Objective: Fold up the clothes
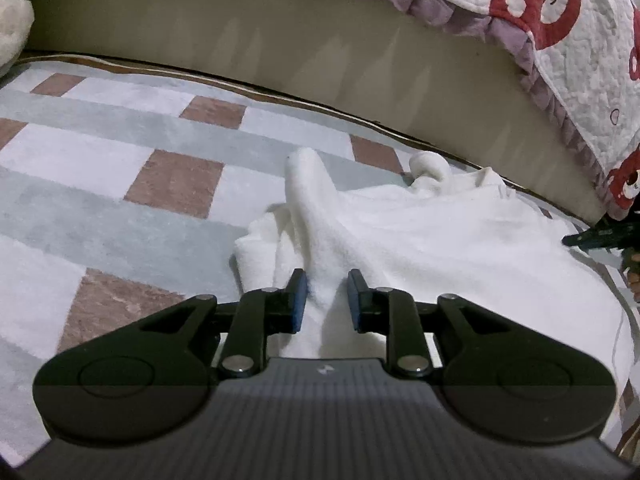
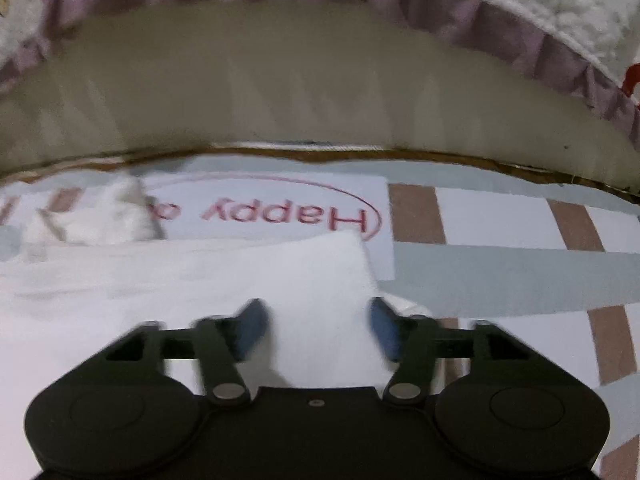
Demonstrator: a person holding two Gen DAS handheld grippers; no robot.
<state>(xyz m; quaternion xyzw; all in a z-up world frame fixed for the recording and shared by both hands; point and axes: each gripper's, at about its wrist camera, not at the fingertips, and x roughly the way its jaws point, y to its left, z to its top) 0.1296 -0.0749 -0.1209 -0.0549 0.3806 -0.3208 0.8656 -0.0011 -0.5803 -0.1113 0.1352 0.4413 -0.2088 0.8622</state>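
A white fleecy garment (image 1: 460, 236) lies rumpled on the checked mat. In the left wrist view, a raised ridge of it runs up between the blue pads, and my left gripper (image 1: 326, 300) is shut on that ridge. A sleeve end (image 1: 430, 168) curls near the mattress edge. In the right wrist view, a flat corner of the white garment (image 2: 320, 272) lies between the fingers of my right gripper (image 2: 318, 328), which stands open and blurred, with both pads apart from the cloth. A dark part (image 1: 600, 236) at the left view's right edge looks like the other gripper.
The mat (image 1: 100, 168) has grey, white and brown checks and a "Happy" print (image 2: 288, 212). A beige mattress side (image 1: 280, 48) runs along the back, with a quilt with purple frill and red bears (image 1: 560, 20) hanging over it. A plush toy (image 1: 12, 28) sits at far left.
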